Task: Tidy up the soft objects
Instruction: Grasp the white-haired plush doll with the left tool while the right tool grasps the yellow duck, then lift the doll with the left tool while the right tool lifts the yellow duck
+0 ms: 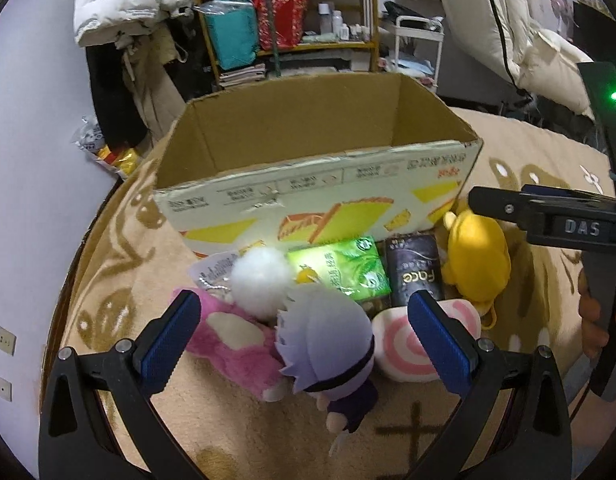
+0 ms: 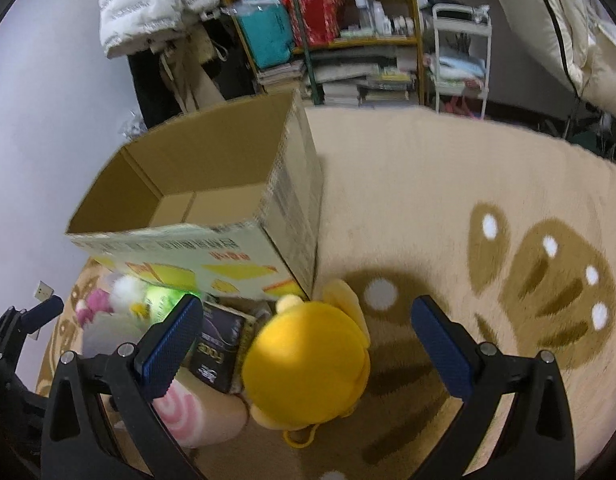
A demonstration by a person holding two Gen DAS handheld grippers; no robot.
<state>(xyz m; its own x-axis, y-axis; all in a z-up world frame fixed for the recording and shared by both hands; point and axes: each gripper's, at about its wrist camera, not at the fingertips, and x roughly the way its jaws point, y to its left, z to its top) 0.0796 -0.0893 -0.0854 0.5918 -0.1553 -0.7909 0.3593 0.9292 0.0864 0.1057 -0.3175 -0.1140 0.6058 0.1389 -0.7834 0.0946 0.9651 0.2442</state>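
An open empty cardboard box [image 1: 292, 184] stands on the tan bed blanket [image 1: 520, 152]. In front of it lie soft things: a pale-haired doll [image 1: 332, 344], a pink plush [image 1: 236, 344], a white pom-pom [image 1: 260, 280], a pink-swirl cushion [image 1: 392, 344], a yellow plush [image 1: 478, 258], a green tissue pack [image 1: 340, 270] and a black pack [image 1: 416, 276]. My left gripper [image 1: 300, 336] is open above the doll. My right gripper [image 2: 308, 340] is open, its fingers either side of the yellow plush [image 2: 308, 364], beside the box [image 2: 228, 256].
A yellow shelf [image 1: 292, 20] full of bags and books, hanging coats [image 1: 124, 12] and a white cart [image 1: 418, 48] stand behind the bed. White bedding [image 1: 508, 20] lies at the right. Open blanket [image 2: 468, 208] stretches right of the box.
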